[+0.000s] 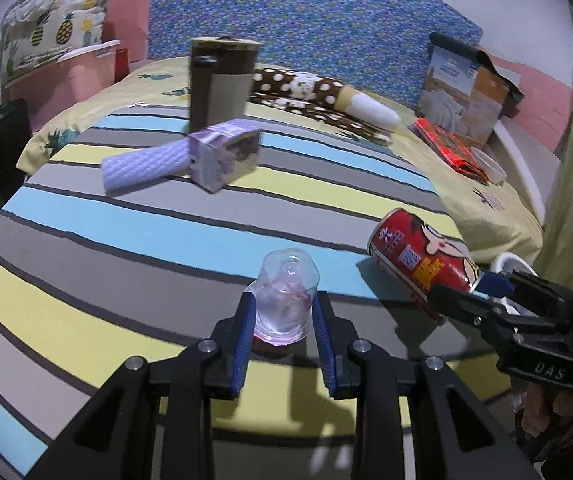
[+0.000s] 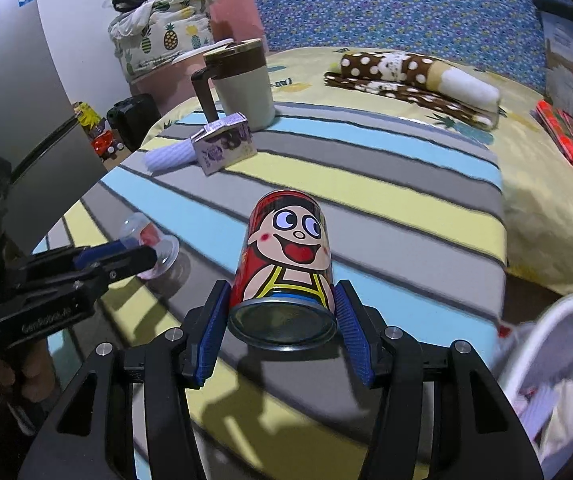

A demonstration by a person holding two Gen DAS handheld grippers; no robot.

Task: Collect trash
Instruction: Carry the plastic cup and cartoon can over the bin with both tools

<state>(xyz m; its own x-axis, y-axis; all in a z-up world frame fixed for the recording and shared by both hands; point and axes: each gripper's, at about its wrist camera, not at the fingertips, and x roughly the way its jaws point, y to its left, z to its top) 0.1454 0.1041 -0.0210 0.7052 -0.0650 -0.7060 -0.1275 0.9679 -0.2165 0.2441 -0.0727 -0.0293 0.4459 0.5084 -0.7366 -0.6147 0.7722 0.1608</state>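
A clear plastic cup with pink residue sits between the blue pads of my left gripper, which is shut on it just above the striped bed cover. A red drink can with a cartoon face is clamped by its sides in my right gripper, its base toward the camera. The left wrist view shows the can tilted and raised off the cover, with the right gripper at the right. In the right wrist view, the left gripper holds the cup at the left.
A purple carton, a rolled lilac cloth and a brown-lidded mug stand farther back on the bed. A white bin holding scraps is at lower right, off the bed edge. Folded dotted blankets lie behind.
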